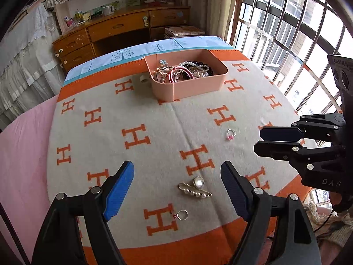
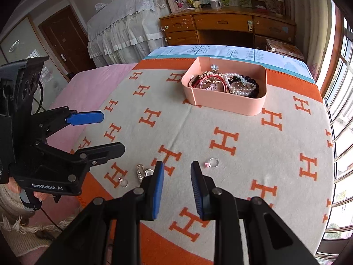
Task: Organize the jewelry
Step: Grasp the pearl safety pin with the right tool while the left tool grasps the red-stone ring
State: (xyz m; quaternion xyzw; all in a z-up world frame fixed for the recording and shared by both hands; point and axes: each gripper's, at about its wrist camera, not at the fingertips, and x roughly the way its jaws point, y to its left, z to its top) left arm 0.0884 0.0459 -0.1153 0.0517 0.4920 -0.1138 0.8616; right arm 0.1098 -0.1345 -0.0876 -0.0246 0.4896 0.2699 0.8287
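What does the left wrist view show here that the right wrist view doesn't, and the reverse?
Only the left wrist view: the pearl hair clip in full, lying between the open left gripper fingers, and a small pale ring-like item beside the pink box.

Only the right wrist view: a brown door, and the empty right gripper from behind, its jaws narrowly apart.

Both: the box of jewelry, the orange H-pattern blanket, the pink-stone ring, the red-stone ring, the wooden desk.
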